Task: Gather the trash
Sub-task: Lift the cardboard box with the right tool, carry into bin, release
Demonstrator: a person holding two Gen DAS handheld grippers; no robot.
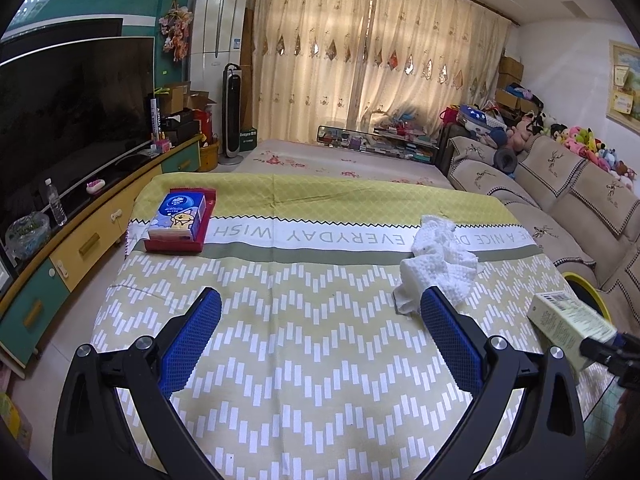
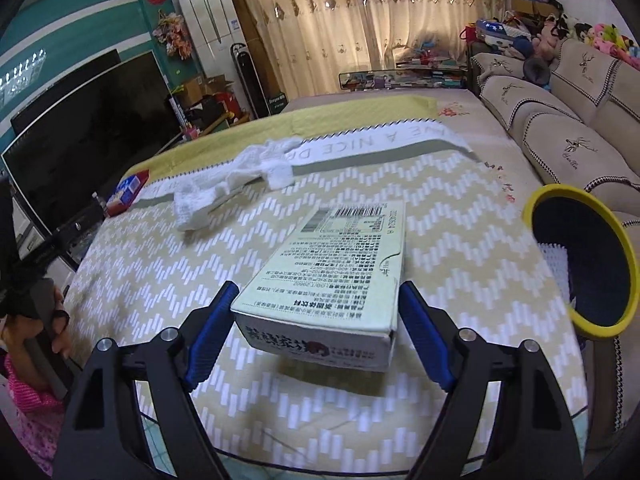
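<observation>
Left wrist view: your left gripper [image 1: 320, 308] has its fingers [image 1: 192, 340] spread wide, nothing between them, only tabletop [image 1: 300, 360] cloth. Crumpled tissue [image 1: 438, 264] lies just past the right finger, its lower edge beside that fingertip; contact unclear. Tissue pack [image 1: 180, 216] in a red tray [image 1: 174, 246] sits well ahead of the left finger. Box [image 1: 572, 328] shows off to the far right, held up by the other gripper.

Right wrist view: your right gripper [image 2: 316, 304] is closed on the box [image 2: 332, 276], a pad on each side, box lifted off the tabletop [image 2: 280, 400]. Tissue [image 2: 224, 180] ahead-left of the fingers. Yellow-rimmed bin [image 2: 536, 200] right of the right finger, near.
</observation>
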